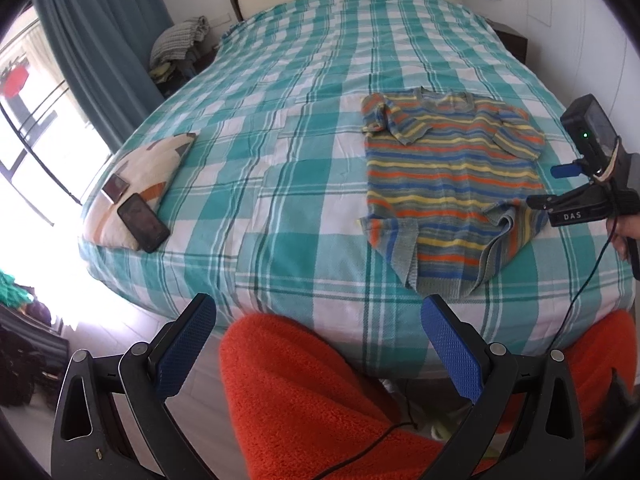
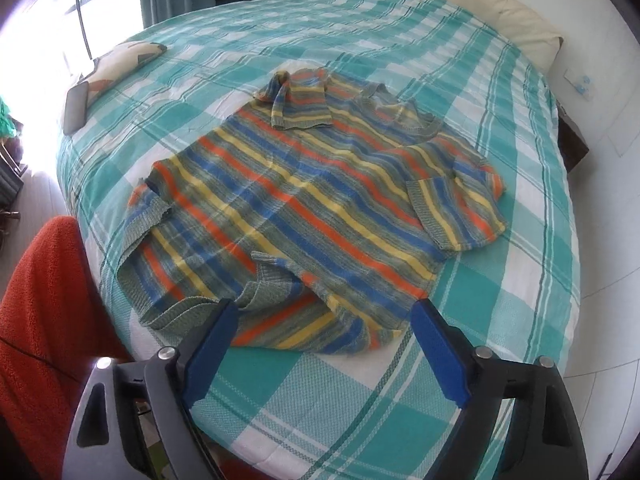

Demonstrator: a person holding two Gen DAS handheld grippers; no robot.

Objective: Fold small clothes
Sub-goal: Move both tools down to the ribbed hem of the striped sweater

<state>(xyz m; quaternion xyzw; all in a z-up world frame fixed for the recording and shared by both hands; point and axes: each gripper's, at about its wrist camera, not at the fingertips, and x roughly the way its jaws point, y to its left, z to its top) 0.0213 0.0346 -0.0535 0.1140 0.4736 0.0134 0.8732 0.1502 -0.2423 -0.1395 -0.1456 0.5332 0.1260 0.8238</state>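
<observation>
Only the left wrist view shows two phones (image 1: 138, 216) on a cushion (image 1: 150, 160). The right wrist view shows the striped sweater (image 2: 320, 200) close on the bed (image 2: 360, 400). Both grippers' jaws stand spread, pinching nothing.

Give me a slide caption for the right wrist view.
Open right gripper poised above the rumpled hem of a striped knitted sweater on a teal checked bedspread.

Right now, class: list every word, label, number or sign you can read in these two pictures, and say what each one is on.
"DAS": white letters on the black body of the right tool.
Phone on the cushion: screen dark, nothing readable.
Wall plate beyond the bed: markings too blurred to read.
</observation>
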